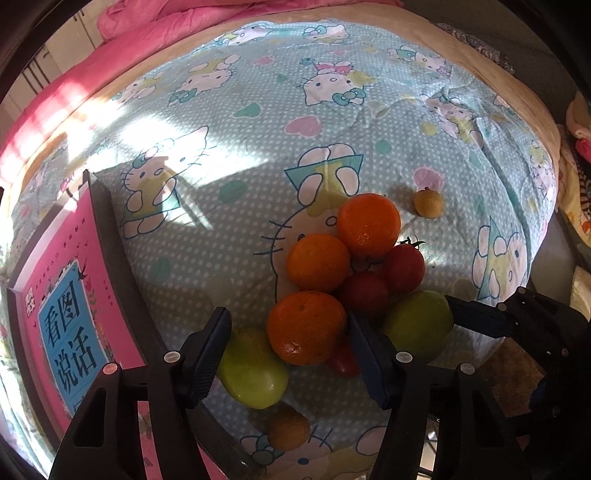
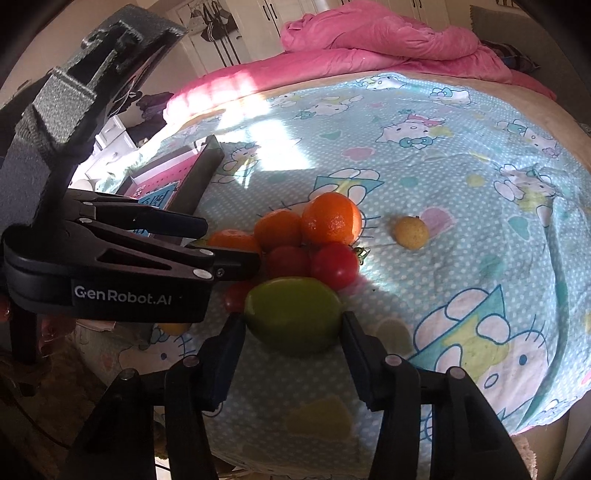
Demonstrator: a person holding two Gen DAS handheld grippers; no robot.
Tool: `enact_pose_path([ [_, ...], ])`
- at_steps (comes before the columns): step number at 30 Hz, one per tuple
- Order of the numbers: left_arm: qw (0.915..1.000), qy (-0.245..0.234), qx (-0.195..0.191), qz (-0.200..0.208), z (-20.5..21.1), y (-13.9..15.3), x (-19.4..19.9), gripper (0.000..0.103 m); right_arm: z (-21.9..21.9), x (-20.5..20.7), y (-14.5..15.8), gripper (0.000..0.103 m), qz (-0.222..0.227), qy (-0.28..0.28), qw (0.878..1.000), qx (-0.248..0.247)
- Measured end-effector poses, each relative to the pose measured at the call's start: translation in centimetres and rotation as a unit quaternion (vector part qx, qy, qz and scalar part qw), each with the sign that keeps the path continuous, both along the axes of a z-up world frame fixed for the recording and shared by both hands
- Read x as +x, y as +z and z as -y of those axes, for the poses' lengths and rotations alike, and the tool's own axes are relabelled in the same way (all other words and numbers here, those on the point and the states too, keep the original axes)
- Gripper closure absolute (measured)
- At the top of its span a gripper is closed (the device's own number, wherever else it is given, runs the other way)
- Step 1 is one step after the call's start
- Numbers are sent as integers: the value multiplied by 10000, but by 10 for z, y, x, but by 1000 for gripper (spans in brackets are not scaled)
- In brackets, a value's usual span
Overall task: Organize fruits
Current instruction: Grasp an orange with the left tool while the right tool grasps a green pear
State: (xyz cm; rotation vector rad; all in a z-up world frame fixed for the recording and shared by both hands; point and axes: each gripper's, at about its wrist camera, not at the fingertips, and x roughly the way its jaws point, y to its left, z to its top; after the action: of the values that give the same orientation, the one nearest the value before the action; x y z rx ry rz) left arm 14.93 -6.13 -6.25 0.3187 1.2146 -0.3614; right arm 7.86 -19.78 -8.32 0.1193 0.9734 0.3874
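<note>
Spread fingers of the right gripper (image 2: 293, 354) flank a green mango (image 2: 293, 315) lying crosswise at lower centre; the left gripper (image 1: 288, 354), also open, brackets an orange (image 1: 306, 326) — both on a cartoon-cat bedsheet (image 2: 461, 184) below a pink quilt (image 2: 369, 33).

Light blue bedsheet (image 1: 229, 236) with white dots and cartoon cats; pink blanket (image 2: 388, 33); three orange tangerines (image 1: 318, 261); red tomatoes (image 1: 403, 267); green fruits (image 2: 293, 314); pink book (image 1: 70, 295).
</note>
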Motion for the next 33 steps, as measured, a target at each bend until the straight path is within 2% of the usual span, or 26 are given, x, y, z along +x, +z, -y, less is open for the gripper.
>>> enact_pose_path([
  [2, 10000, 15, -58, -2, 0, 1, 0, 40, 4, 0, 0, 51, -25, -42, 9999, 154],
  [3, 9998, 0, -180, -65, 0, 2, 1, 55, 5, -1, 1, 51, -12, -56, 9998, 201],
  [4, 9993, 0, -327, -193, -1, 1, 2, 58, 6, -2, 3, 51, 21, -66, 9998, 211],
  [9, 9993, -46, -350, -150, 1, -1, 0, 59, 15, -5, 9, 51, 84, -184, 9995, 238],
  [15, 9970, 131, -751, -156, -8, 6, -1, 59, 26, -6, 16, 51, 197, -369, 9988, 241],
  [23, 9940, 253, -1051, 177, -21, 39, -9, 59, 36, -6, 30, 51, 383, -527, 9975, 265],
  [33, 9905, 609, -1131, 498, -57, 64, -21, 59, 16, -5, 50, 51, 576, -321, 9975, 259],
])
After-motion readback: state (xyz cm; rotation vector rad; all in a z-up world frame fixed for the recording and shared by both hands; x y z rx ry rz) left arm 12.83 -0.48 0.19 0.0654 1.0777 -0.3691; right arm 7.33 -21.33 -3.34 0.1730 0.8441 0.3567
